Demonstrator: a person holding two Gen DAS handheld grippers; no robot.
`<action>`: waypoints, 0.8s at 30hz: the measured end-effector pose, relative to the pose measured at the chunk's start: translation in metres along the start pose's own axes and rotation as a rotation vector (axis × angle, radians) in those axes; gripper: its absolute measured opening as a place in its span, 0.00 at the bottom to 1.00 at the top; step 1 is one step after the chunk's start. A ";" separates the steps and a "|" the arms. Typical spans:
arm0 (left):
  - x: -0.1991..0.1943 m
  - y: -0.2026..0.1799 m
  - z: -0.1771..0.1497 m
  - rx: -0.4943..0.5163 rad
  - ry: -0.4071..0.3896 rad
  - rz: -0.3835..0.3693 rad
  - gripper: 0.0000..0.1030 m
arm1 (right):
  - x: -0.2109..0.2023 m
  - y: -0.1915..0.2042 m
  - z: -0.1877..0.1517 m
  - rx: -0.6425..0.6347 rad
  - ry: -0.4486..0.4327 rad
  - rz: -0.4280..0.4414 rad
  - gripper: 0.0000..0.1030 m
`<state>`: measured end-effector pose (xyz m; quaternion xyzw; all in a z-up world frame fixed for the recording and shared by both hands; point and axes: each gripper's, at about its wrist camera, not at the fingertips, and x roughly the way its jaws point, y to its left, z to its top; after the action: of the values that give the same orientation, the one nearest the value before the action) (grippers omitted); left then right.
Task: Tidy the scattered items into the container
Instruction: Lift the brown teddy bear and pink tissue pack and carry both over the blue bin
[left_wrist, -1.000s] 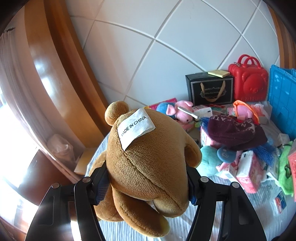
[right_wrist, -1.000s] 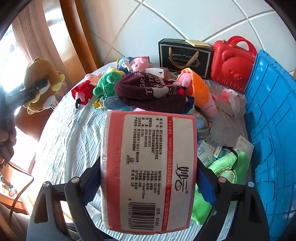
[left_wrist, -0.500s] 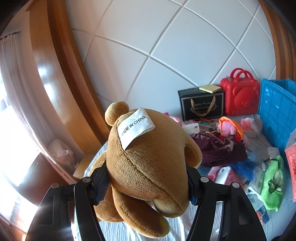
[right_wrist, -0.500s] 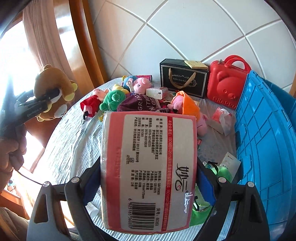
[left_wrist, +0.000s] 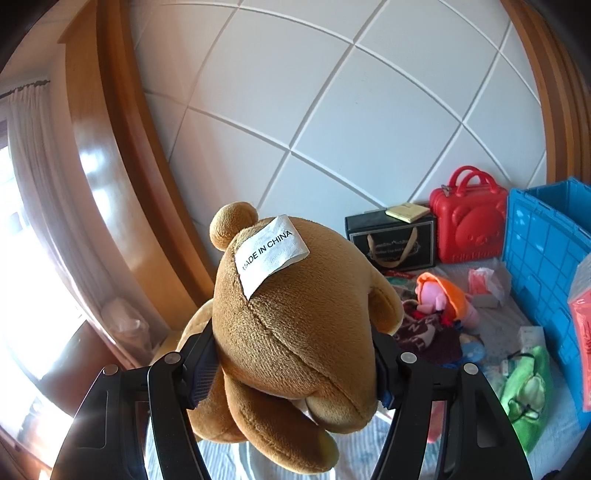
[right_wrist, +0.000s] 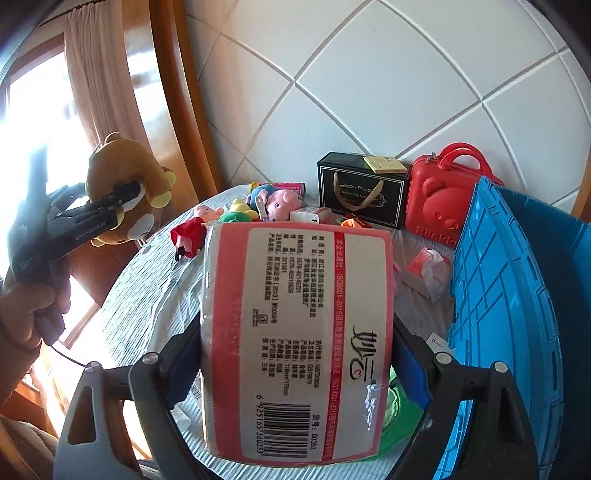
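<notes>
My left gripper (left_wrist: 291, 365) is shut on a brown plush bear (left_wrist: 295, 321) with a white "MADE IN CHINA" tag, held high above the table's left edge. The bear (right_wrist: 125, 184) and left gripper (right_wrist: 110, 210) also show in the right wrist view. My right gripper (right_wrist: 295, 354) is shut on a pink and white tissue pack (right_wrist: 295, 339), held above the table just left of the blue crate (right_wrist: 517, 314). The crate (left_wrist: 546, 258) stands at the right in the left wrist view.
A red bear case (right_wrist: 443, 199) and a black gift box (right_wrist: 362, 192) stand against the tiled wall. Plush toys (right_wrist: 280, 199), a dark beanie (left_wrist: 424, 332), a green pouch (left_wrist: 524, 391) and small packets (right_wrist: 424, 269) lie scattered on the table.
Both grippers have risen with their loads. The right gripper has moved toward the blue crate; the left has lifted and turned right, so the table clutter sits lower in view.
</notes>
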<state>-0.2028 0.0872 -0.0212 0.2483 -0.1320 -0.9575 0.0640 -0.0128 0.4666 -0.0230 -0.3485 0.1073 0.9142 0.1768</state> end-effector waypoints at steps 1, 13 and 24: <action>-0.002 -0.004 0.004 0.001 -0.005 0.000 0.65 | -0.003 -0.002 0.001 -0.003 -0.005 0.002 0.87; -0.036 -0.056 0.034 0.000 -0.038 -0.002 0.65 | -0.046 -0.049 -0.008 0.019 -0.061 0.010 0.87; -0.065 -0.117 0.074 0.039 -0.034 -0.062 0.65 | -0.089 -0.092 -0.017 0.072 -0.120 -0.016 0.87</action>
<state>-0.1897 0.2281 0.0378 0.2372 -0.1441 -0.9603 0.0272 0.0960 0.5235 0.0184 -0.2875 0.1265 0.9275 0.2027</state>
